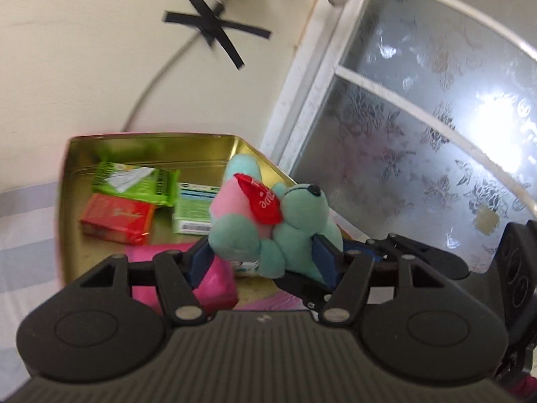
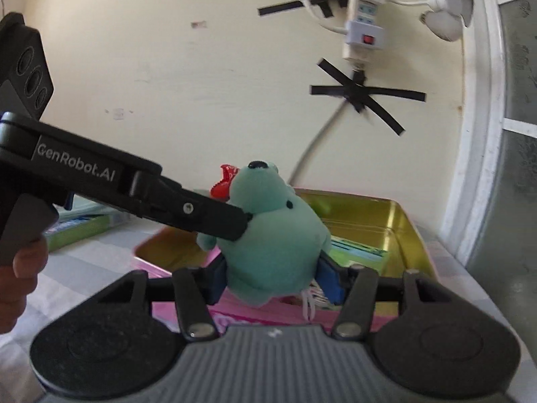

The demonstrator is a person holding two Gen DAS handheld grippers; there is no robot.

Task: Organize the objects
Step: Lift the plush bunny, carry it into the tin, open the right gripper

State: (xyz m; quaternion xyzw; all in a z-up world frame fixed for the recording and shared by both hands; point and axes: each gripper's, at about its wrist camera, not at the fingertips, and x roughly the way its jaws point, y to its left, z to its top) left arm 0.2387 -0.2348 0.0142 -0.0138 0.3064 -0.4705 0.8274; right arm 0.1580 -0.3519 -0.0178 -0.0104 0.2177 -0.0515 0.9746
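Observation:
A teal plush bear point(image 1: 295, 221) with pink patches and a red heart point(image 1: 261, 205) hangs above an open gold tin point(image 1: 151, 141). My left gripper point(image 1: 263, 262) is shut on it, with blue pads point(image 1: 201, 262) pressing its lower body from both sides. In the right wrist view the same bear point(image 2: 275, 235) sits upright between the pads of my right gripper point(image 2: 273, 280), which is also shut on it. The left gripper point(image 2: 231, 221) reaches in from the left and touches the bear's side. A hand point(image 2: 20, 278) holds its grip.
Inside the tin lie a green packet point(image 1: 134, 181), a red box point(image 1: 117, 218), a green-and-white box point(image 1: 193, 211) and a pink box point(image 1: 218, 285). Another green box point(image 2: 80, 228) lies on the checked cloth at left. The wall with a power strip point(image 2: 362, 23) and a frosted window point(image 1: 419, 117) stand close behind.

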